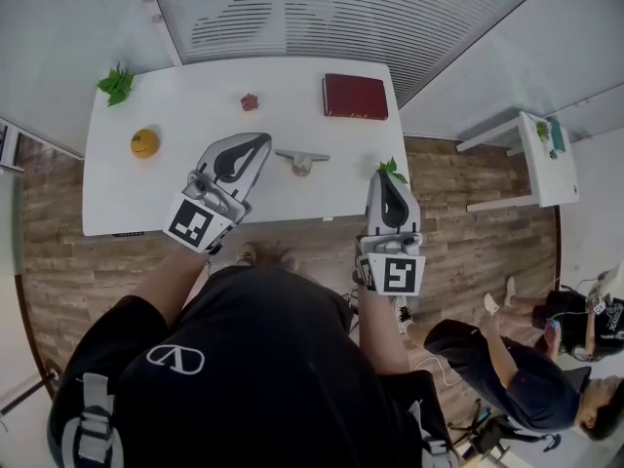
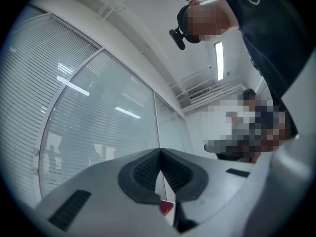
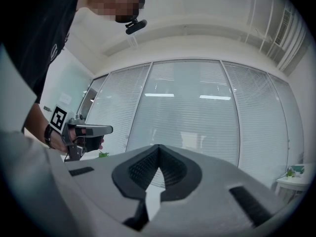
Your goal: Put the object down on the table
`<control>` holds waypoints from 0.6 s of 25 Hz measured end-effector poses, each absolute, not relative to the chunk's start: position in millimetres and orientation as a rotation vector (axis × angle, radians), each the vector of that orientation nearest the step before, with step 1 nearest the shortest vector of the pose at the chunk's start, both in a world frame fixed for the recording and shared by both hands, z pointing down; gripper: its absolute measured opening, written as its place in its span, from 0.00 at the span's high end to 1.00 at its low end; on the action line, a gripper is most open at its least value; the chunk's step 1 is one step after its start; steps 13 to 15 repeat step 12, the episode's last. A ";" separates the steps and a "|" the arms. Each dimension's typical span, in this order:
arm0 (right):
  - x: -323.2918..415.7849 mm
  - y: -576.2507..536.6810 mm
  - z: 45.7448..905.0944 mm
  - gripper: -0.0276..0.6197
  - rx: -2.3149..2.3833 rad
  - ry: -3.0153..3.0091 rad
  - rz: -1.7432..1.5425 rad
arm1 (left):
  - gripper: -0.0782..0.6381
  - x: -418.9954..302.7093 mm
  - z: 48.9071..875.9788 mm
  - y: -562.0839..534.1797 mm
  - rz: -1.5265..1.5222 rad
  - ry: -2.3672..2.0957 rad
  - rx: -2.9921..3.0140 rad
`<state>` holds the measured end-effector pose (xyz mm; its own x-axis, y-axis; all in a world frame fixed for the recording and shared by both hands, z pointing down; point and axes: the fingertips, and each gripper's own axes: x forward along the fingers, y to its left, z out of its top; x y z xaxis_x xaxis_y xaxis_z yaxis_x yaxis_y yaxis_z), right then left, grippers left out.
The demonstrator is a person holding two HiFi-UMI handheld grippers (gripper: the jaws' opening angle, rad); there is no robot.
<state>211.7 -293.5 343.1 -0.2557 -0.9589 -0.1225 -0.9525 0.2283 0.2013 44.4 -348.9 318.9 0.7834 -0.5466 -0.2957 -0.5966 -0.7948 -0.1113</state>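
Leafy green sprig point(image 1: 392, 169), jagged and half hidden behind the right gripper point(image 1: 388, 181), lies on the smooth white table point(image 1: 292, 198) just past its ribbed black pads point(image 3: 140, 168), shut empty like the left gripper point(image 1: 259, 142).

We note white desk point(image 1: 175, 213): red book point(image 1: 355, 97); left of book, pink lump point(image 1: 250, 101), grey piece point(image 1: 302, 161), orange point(image 1: 144, 142), green sprig point(image 1: 117, 84).
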 end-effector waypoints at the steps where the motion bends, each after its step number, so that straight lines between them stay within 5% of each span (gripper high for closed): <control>1: 211.2 -293.8 343.3 0.95 1.898 -2.441 -0.370 | 0.88 44.1 319.0 -349.1 0.371 0.901 -2.775; 15: 213.2 -295.0 343.6 0.95 1.906 -2.446 -0.367 | 0.88 46.4 319.1 -349.2 0.363 0.905 -2.772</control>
